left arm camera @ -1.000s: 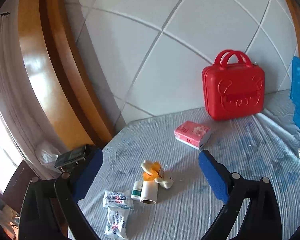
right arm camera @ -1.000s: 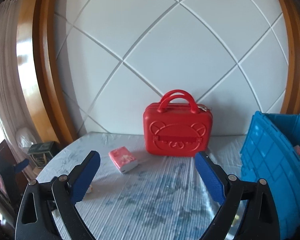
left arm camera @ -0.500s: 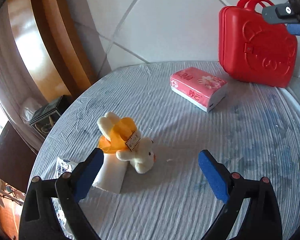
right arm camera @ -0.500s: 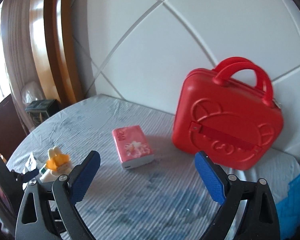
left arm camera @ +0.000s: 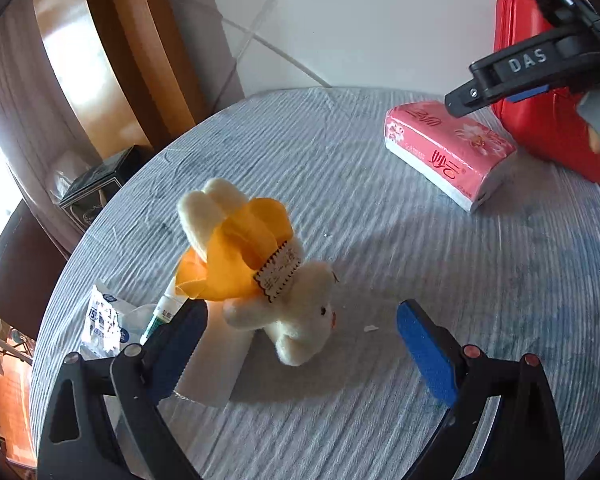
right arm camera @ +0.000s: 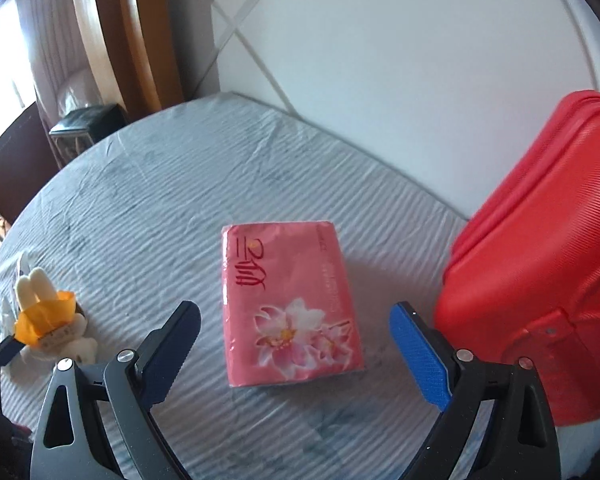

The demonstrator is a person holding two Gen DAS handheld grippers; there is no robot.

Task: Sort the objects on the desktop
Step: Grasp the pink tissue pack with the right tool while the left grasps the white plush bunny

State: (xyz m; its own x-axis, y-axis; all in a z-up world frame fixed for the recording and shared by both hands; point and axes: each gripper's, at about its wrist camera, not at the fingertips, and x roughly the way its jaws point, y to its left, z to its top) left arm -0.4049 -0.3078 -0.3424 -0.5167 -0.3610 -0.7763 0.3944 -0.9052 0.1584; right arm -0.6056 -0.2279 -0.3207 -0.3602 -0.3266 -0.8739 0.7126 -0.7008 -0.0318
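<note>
Left gripper (left arm camera: 300, 344), jaws wide w/ nothing held, has dropped in close over the plush rabbit (left arm camera: 268, 280), which lies on the tablecloth (left arm camera: 380, 208) atop a white box (left arm camera: 216, 372), tube (left arm camera: 162, 314) and wipe packets (left arm camera: 104, 320) beside it. Right gripper (right arm camera: 296, 344), also spread and empty, has closed in on the pink tissue pack (right arm camera: 288, 304) near the red case (right arm camera: 548, 280). Looks like both picks are about to start; nothing sorted yet.

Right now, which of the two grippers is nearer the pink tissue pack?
Right. The right gripper hangs open straddling the pink tissue pack; the left gripper is farther off, open around the cream plush rabbit.
</note>
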